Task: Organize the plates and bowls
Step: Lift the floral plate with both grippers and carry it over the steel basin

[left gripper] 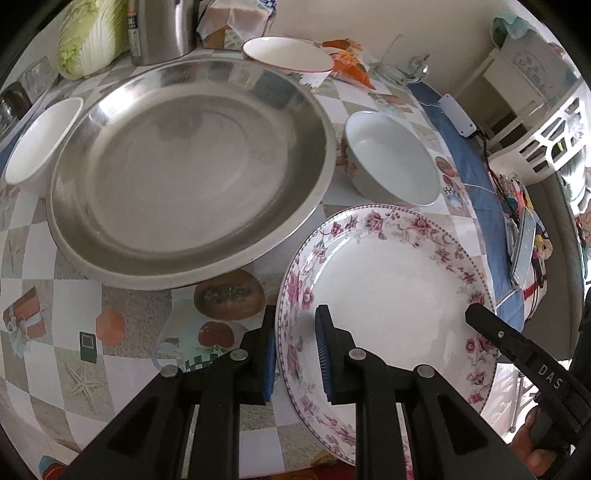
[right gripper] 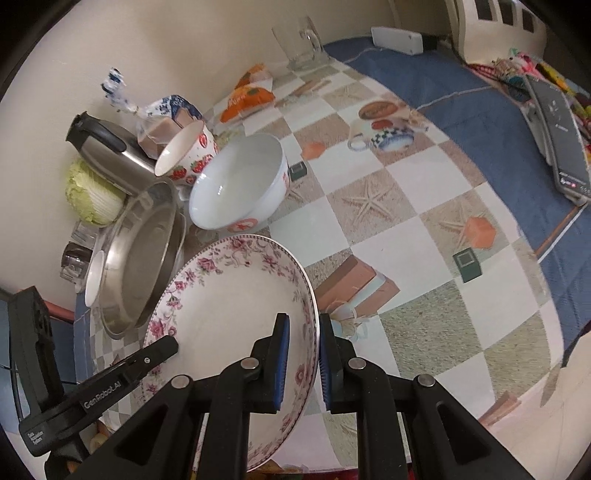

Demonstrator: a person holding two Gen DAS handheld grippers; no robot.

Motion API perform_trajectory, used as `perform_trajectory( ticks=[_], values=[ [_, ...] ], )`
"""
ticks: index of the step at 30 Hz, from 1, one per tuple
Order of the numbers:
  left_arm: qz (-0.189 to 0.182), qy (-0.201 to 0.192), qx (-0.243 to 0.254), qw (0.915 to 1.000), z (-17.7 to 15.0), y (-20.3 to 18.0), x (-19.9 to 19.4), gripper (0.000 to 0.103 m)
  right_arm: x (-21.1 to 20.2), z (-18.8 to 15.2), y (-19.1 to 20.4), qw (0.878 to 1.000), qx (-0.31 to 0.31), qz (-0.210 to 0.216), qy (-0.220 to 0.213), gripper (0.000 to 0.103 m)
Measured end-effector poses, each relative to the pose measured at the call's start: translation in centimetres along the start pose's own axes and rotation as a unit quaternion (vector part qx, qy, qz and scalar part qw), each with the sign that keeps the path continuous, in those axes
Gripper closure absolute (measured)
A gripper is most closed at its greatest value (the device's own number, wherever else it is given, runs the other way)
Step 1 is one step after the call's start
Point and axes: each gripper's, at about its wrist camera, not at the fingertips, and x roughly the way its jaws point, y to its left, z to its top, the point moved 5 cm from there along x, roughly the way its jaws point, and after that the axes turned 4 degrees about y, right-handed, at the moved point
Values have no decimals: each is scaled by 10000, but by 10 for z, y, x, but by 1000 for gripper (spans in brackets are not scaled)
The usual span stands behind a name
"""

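A white plate with a pink flower rim [left gripper: 391,291] [right gripper: 236,295] hangs tilted just above the table, gripped on two sides. My left gripper [left gripper: 295,354] is shut on its left rim. My right gripper [right gripper: 301,362] is shut on the opposite rim, and its finger shows in the left wrist view [left gripper: 491,325]. Beyond lies a big steel dish [left gripper: 184,170] [right gripper: 144,258] stacked on a white plate. A white bowl [left gripper: 391,162] [right gripper: 240,184] stands right of the dish. Another white bowl [left gripper: 40,144] is at its left, and a strawberry-pattern bowl [left gripper: 288,55] [right gripper: 188,151] behind.
A steel kettle [right gripper: 107,151], a cabbage [left gripper: 92,33], a bread bag [left gripper: 236,22], an orange snack packet [right gripper: 247,96] and a glass mug [right gripper: 299,48] line the wall. A remote [right gripper: 557,129] lies on the blue cloth at the right. The checked tablecloth [right gripper: 424,206] covers the table.
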Motion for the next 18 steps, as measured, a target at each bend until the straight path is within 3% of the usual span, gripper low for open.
perform_trajectory(
  ticks=[8, 18],
  values=[
    [-73, -309, 158, 9994, 4, -6, -23, 83, -22, 4, 8, 9994, -52, 21, -327, 87],
    [-233, -630, -194, 9976, 33, 23, -61, 82, -40, 38, 52, 9973, -385, 131, -607, 87]
  ],
)
